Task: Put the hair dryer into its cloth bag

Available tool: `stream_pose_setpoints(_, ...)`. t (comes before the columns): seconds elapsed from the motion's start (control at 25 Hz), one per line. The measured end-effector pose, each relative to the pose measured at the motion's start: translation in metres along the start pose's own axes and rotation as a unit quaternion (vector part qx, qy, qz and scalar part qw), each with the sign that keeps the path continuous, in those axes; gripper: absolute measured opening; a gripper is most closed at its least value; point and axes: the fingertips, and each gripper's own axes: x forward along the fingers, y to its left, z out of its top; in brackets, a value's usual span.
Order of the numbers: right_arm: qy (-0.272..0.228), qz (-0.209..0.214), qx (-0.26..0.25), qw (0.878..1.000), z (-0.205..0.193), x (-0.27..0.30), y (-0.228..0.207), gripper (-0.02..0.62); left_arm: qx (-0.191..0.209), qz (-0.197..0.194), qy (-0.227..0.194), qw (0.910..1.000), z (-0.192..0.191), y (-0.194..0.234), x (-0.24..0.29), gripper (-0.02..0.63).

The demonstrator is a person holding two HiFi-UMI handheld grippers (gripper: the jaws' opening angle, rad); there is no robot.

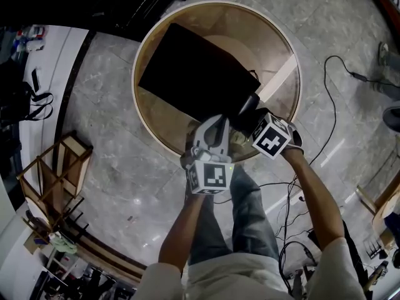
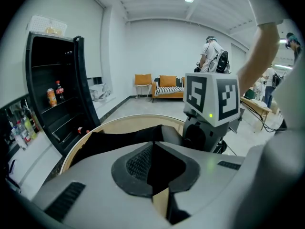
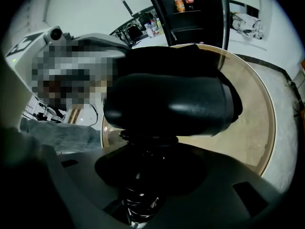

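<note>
A black cloth bag lies flat on the round wooden table. My left gripper is at the bag's near corner. In the left gripper view its jaws are shut, with black cloth of the bag pinched between them. My right gripper is just right of it, shut on the handle of the black hair dryer. In the right gripper view the hair dryer's barrel lies crosswise above the jaws. The bag is right behind it. The bag's mouth is hidden.
The table's raised rim runs round the bag. A wooden rack stands on the floor at left, and cables trail at right. A black shelf with bottles, an orange sofa and a standing person lie beyond the table.
</note>
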Motion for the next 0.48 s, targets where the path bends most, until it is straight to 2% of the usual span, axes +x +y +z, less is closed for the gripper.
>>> stream_pose_setpoints(0.2,0.028,0.008,-0.002,1.000,0.005,0.007,-0.007,0.195,-0.001,-0.006,-0.002,1.0000,0.000,-0.001,-0.003,0.038)
stream_pose_setpoints(0.48,0.035,0.010,-0.001,0.999,0.029,0.014,-0.018,0.195,-0.003,-0.012,-0.006,0.9999,0.003,-0.001,-0.002,0.038)
